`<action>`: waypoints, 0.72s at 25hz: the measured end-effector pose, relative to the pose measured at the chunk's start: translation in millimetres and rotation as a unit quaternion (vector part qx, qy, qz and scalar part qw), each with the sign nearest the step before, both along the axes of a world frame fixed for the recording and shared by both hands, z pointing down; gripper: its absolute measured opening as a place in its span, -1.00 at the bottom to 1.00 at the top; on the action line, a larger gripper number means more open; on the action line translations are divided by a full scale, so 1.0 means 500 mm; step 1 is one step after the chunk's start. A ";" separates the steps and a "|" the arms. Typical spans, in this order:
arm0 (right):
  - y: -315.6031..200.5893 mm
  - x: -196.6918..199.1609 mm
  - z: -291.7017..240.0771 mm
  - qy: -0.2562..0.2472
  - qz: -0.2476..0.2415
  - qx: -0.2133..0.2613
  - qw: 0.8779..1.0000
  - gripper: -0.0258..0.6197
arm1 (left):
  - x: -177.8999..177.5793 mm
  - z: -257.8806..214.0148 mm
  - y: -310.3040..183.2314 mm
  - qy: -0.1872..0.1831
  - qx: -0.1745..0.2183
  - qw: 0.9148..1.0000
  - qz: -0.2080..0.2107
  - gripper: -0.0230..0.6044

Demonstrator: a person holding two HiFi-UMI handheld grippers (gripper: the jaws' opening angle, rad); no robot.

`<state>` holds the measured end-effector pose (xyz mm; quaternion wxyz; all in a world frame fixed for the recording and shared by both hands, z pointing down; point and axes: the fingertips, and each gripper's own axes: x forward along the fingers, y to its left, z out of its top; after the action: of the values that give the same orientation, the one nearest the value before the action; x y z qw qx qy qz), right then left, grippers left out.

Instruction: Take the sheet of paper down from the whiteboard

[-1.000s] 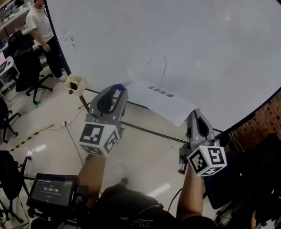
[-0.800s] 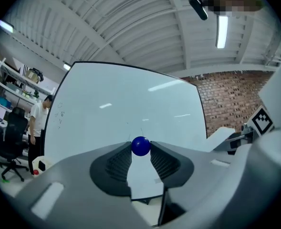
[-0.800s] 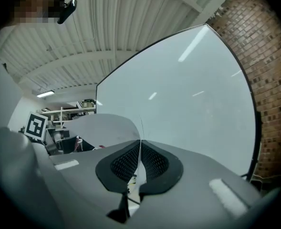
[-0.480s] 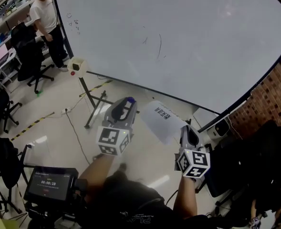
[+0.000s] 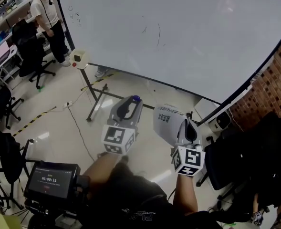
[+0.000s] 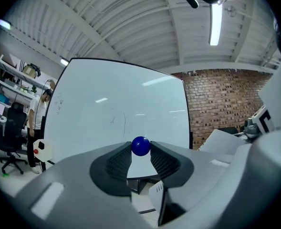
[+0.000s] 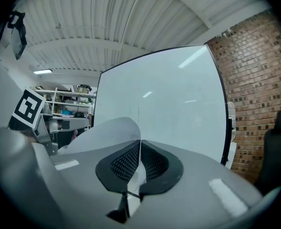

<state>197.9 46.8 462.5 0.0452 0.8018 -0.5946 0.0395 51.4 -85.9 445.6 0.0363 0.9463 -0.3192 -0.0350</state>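
Head view steeply down, gripper views level — whiteboard [image 5: 178, 32] shared

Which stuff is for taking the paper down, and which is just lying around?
For the job: sheet of paper, pinched in the right gripper; whiteboard; blue ball gripped by the left gripper.
Just lying about: black office chair; floor cable; timer screen; brick wall.
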 end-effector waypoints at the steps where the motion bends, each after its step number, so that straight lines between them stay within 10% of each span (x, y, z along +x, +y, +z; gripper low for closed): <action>1: 0.003 -0.003 -0.004 0.002 0.000 0.003 1.000 -0.88 | -0.001 0.000 0.006 -0.001 0.002 1.000 0.001 -0.53; 18: 0.036 -0.030 -0.040 0.027 0.010 0.022 0.999 -0.88 | -0.014 -0.020 0.046 -0.004 0.018 1.000 0.004 -0.53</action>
<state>182.8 64.8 442.4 0.0429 0.8090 -0.5862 0.0052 44.6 -62.8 435.4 0.0179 0.9482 -0.3149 -0.0371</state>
